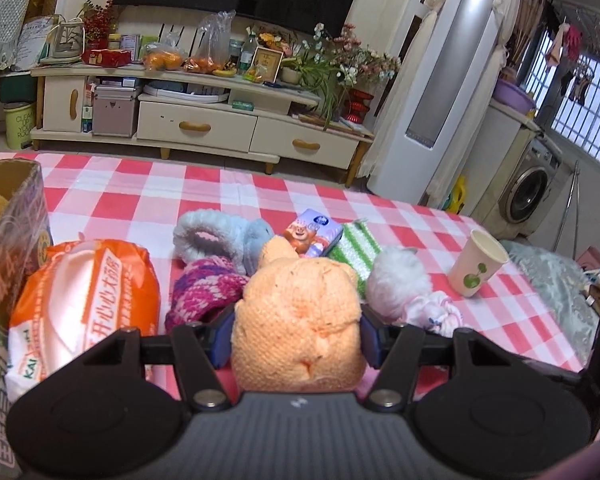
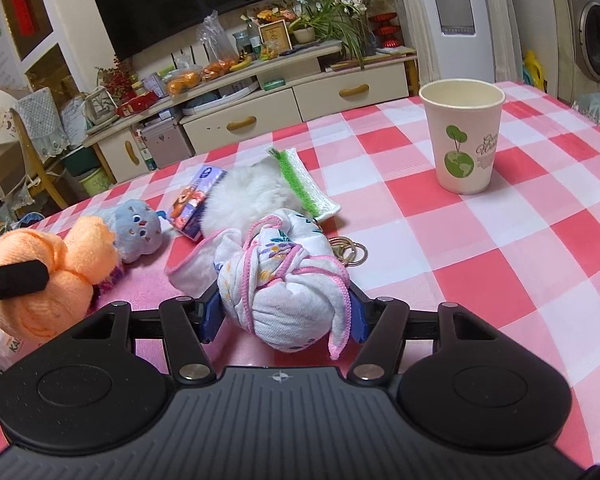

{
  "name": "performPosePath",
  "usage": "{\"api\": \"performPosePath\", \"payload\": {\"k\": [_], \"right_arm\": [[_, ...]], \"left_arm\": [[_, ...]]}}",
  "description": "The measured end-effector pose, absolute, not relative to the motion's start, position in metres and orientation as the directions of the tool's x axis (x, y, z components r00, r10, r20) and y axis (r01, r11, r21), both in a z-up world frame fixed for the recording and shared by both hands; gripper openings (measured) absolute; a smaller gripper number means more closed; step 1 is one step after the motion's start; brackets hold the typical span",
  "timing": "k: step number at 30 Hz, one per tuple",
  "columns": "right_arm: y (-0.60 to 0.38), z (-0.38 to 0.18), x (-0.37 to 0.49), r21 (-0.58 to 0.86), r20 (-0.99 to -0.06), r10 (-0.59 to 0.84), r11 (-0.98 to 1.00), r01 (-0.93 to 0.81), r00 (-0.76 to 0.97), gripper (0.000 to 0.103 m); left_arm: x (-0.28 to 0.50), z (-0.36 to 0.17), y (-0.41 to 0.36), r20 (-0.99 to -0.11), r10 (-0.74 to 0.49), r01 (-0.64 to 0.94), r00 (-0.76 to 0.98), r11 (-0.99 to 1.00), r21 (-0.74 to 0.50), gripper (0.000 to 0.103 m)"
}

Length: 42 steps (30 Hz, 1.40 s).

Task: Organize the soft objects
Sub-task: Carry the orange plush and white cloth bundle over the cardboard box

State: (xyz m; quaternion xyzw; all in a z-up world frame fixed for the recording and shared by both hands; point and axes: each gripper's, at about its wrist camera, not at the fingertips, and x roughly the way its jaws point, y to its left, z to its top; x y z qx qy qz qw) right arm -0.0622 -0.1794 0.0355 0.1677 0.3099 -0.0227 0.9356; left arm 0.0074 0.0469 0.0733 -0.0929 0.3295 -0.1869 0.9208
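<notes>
The left gripper [image 1: 298, 334] clamps the orange towel toy [image 1: 298, 320]. The right gripper [image 2: 286, 312] grips the knotted white cloth bundle [image 2: 284, 280]; a paper cup [image 2: 462, 136] stands ahead-right on the counter [image 2: 500, 260].

Brown cardboard box [image 1: 10, 216] cut off by left edge, contents mostly hidden. Pink-purple knitted item [image 1: 204, 292] partly covered by orange terry-cloth toy [image 1: 296, 320]. Fluffy white pompom [image 2: 248, 196] half hidden behind knotted white cloth bundle [image 2: 284, 280]. Cup print too small for reading.
</notes>
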Motion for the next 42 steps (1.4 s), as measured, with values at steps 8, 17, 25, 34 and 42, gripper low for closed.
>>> {"api": "performPosePath", "payload": {"k": [8, 17, 25, 34, 42], "right_arm": [[-0.162, 0.049, -0.063, 0.248, -0.551, 0.059, 0.964, 0.097, 0.832, 0.074], [-0.146, 0.063, -0.069, 0.206, -0.514, 0.068, 0.977, 0.046, 0.855, 0.074], [-0.126, 0.069, -0.064, 0.212, -0.519, 0.092, 0.977, 0.023, 0.85, 0.074], [-0.098, 0.087, -0.065, 0.227, -0.492, 0.144, 0.973, -0.033, 0.859, 0.074], [-0.067, 0.104, -0.06, 0.212, -0.47, 0.191, 0.972, -0.1, 0.862, 0.074]], "left_arm": [[-0.003, 0.082, 0.064, -0.539, -0.42, 0.285, 0.73, 0.904, -0.318, 0.06], [-0.01, 0.093, 0.085, -0.496, -0.425, 0.279, 0.757, 0.897, -0.343, 0.06], [-0.015, 0.099, 0.107, -0.469, -0.415, 0.259, 0.78, 0.895, -0.362, 0.06], [-0.018, 0.104, 0.124, -0.447, -0.399, 0.231, 0.801, 0.894, -0.384, 0.06], [-0.023, 0.109, 0.143, -0.422, -0.374, 0.2, 0.826, 0.894, -0.401, 0.06]]}}
